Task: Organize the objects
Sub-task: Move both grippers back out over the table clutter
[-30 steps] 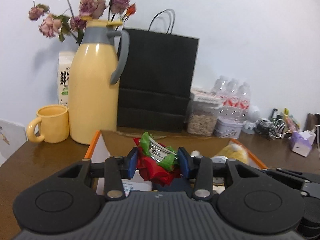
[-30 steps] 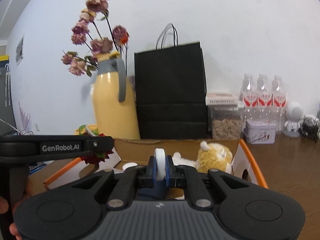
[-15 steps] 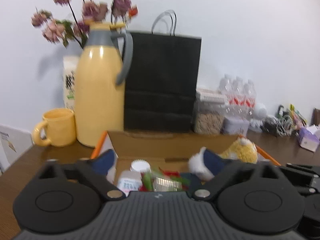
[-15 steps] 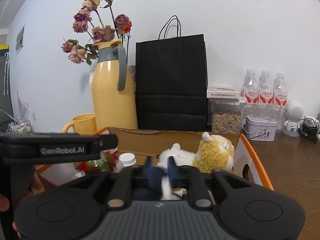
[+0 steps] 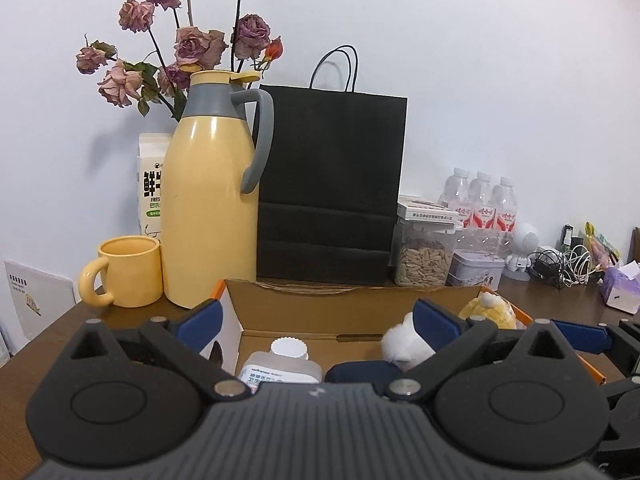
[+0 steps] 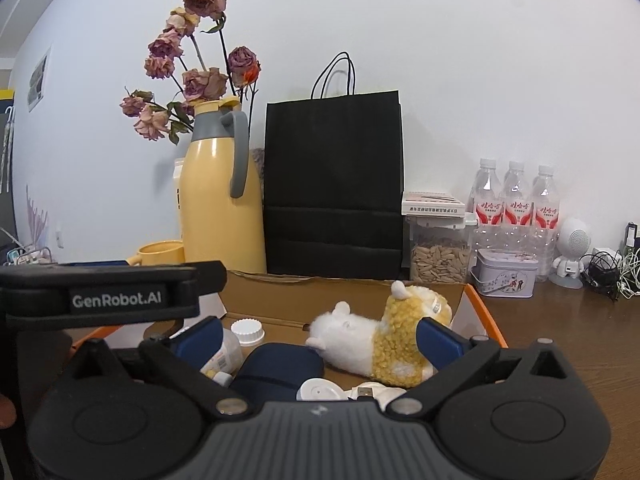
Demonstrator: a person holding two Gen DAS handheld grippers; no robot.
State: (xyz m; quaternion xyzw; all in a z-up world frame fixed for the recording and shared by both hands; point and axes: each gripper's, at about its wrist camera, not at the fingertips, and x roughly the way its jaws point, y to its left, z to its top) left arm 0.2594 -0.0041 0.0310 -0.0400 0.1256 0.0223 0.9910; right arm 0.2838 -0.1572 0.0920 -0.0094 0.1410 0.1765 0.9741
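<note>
A cardboard box (image 5: 352,312) with orange edges lies open below both grippers. In it are a yellow-and-white plush sheep (image 6: 380,340), a white-capped bottle (image 5: 286,364), a dark blue pouch (image 6: 280,368) and a small white round device (image 6: 320,390). My left gripper (image 5: 320,320) hangs over the box's near left part, open wide with nothing between its pads. My right gripper (image 6: 318,338) is above the box's near middle; its jaws are opening and spread wide, and the pads touch nothing. The sheep (image 5: 488,308) lies by the right pad.
Behind the box stand a yellow thermos jug (image 5: 212,208) with dried roses, a yellow mug (image 5: 128,276), a black paper bag (image 5: 332,188), a seed jar (image 6: 438,260), a tin (image 6: 504,272) and water bottles (image 6: 516,208). Cables (image 5: 560,264) lie at the far right.
The left jaws let go of a red-and-green wrapped item, which is out of sight now. The right jaws released a white round device, which lies in the box. Both spread wide.
</note>
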